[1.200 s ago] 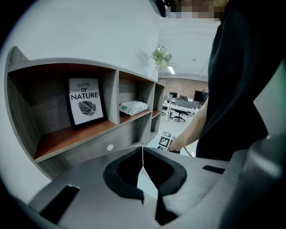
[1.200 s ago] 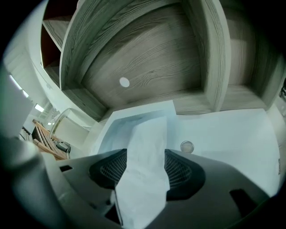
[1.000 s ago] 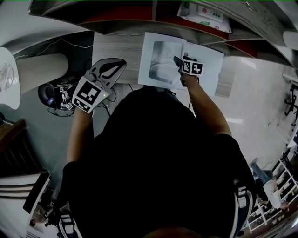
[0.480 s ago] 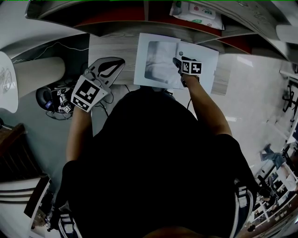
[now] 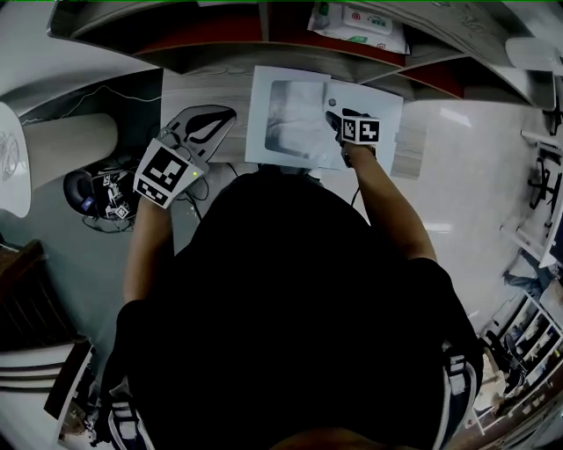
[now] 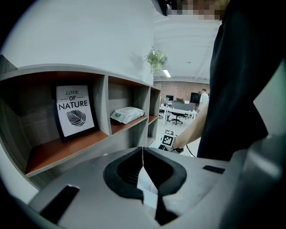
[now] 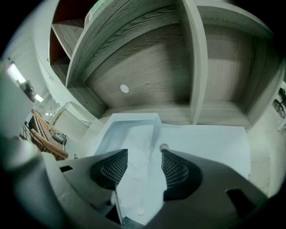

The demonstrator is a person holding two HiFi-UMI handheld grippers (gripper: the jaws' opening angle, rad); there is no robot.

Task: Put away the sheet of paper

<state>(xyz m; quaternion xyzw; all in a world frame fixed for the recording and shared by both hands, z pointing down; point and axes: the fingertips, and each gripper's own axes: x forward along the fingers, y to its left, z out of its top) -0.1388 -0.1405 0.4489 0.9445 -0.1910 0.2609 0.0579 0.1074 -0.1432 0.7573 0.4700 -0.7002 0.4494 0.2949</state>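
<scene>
A pale translucent folder (image 5: 290, 114) lies on the wooden desk (image 5: 198, 88) below the shelves, partly over a white sheet of paper (image 5: 383, 110) that sticks out to its right. In the right gripper view the folder (image 7: 127, 125) and the sheet (image 7: 210, 143) lie just ahead. My right gripper (image 5: 335, 117) (image 7: 144, 167) is shut on the folder's flap (image 7: 143, 179), which fills the gap between the jaws; a snap button (image 7: 164, 147) sits by the right jaw. My left gripper (image 5: 220, 117) (image 6: 143, 152) is shut and empty, at the desk's left end.
The shelf unit behind the desk holds a framed leaf print (image 6: 75, 112) and a pack of wipes (image 6: 127, 114) (image 5: 356, 22). A pale cylinder (image 5: 66, 145) and tangled cables with headphones (image 5: 92, 189) are at the left on the floor.
The folder, sheet and right gripper sit slightly further left and nearer the shelves in the head view. The right gripper's hold looks the same. The left gripper has barely moved.
</scene>
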